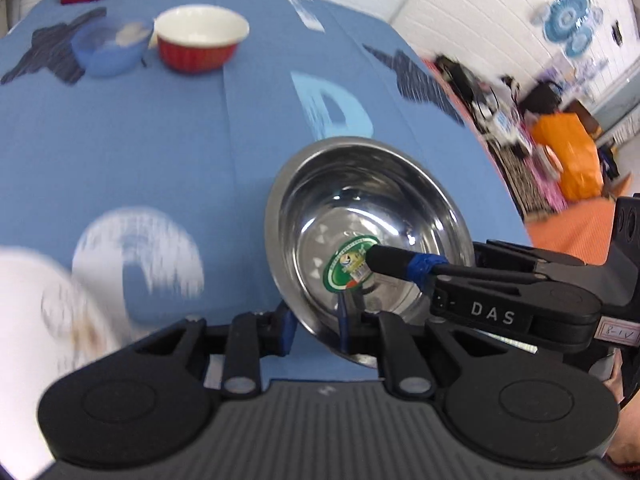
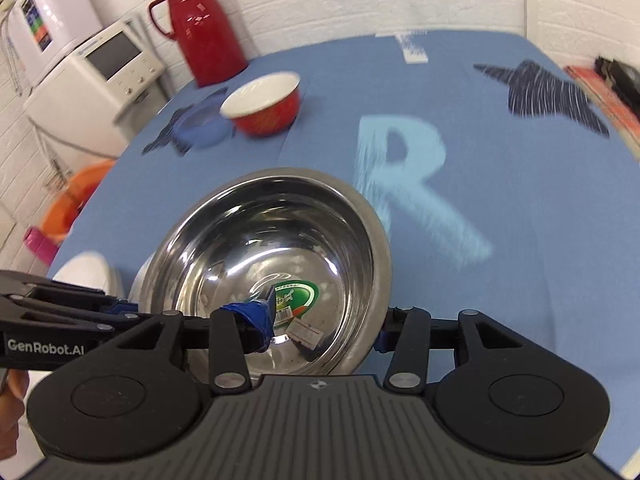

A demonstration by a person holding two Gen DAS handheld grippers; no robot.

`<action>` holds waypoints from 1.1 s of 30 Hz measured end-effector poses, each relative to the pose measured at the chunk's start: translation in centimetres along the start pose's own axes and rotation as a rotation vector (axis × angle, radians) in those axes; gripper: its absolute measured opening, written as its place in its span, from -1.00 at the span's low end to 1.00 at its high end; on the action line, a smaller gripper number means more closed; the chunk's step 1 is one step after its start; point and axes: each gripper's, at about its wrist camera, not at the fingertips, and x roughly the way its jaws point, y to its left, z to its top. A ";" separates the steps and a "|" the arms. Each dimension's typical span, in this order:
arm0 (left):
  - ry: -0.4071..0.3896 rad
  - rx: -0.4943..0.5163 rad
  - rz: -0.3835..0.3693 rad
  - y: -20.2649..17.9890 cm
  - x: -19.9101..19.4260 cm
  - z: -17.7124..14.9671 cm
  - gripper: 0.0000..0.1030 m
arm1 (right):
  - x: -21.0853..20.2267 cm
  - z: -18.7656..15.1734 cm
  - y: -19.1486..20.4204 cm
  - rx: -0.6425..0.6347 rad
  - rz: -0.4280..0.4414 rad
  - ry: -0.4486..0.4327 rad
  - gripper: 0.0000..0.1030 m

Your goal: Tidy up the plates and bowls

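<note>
A steel bowl (image 1: 360, 200) with a green sticker inside is held tilted above the blue tablecloth (image 1: 180, 140). My left gripper (image 1: 314, 320) is shut on its near rim, one finger inside and one outside. My right gripper (image 2: 324, 326) grips the same steel bowl (image 2: 280, 232), its left finger inside by the sticker and its right finger outside the wall. From the right, that inner finger (image 1: 384, 260) shows in the left wrist view. A red bowl (image 2: 264, 104) with a white inside and a blue bowl (image 2: 204, 128) stand together at the far left. White dishes (image 2: 88, 272) lie near left.
A red thermos jug (image 2: 204, 24) stands at the table's far edge. Left of the table are a white appliance (image 2: 100, 68) and an orange basin (image 2: 76, 200). The table's right edge (image 1: 500, 168) drops to an orange floor with clutter.
</note>
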 end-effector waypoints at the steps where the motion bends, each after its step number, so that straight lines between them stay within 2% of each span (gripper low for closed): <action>1: 0.007 0.010 -0.002 0.1 -0.2 -1.0 -0.77 | -0.3 -1.1 0.4 -0.001 0.000 0.006 -0.36; 6: 0.029 0.020 -0.004 0.8 -0.5 -4.6 -0.77 | -0.5 -4.1 1.7 0.003 -0.002 0.032 -0.34; 13: 0.032 0.004 0.010 1.3 0.1 -4.5 -0.74 | 0.6 -4.6 2.2 -0.014 -0.012 0.065 -0.32; 15: 0.046 -0.006 -0.001 1.6 0.6 -4.4 -0.62 | 1.0 -4.6 2.1 -0.025 -0.014 0.089 -0.30; 16: 0.054 -0.007 0.002 1.7 0.8 -4.3 -0.22 | 1.0 -4.5 2.1 -0.026 -0.015 0.093 -0.31; 17: 0.056 -0.013 -0.004 1.9 0.9 -4.3 -0.05 | 1.1 -4.4 2.1 -0.021 -0.013 0.103 -0.31; 21: 0.075 -0.034 -0.062 2.5 -0.5 -3.9 -0.01 | -0.2 -3.8 1.2 0.008 -0.028 0.120 -0.28; 24: 0.019 -0.013 -0.077 3.1 -3.6 -3.0 0.07 | -2.5 -2.3 -0.2 0.041 -0.046 0.067 -0.26; 28: -0.084 -0.042 -0.045 5.4 -6.3 0.5 0.13 | -3.2 1.7 -1.5 0.046 -0.076 0.006 -0.23; 31: -0.156 -0.166 -0.007 8.6 -6.0 4.8 0.13 | -1.4 6.0 -1.8 0.066 -0.064 -0.042 -0.21; 33: -0.170 -0.286 -0.018 10.7 -4.8 7.6 0.13 | 1.0 9.1 -1.5 0.069 -0.051 -0.055 -0.20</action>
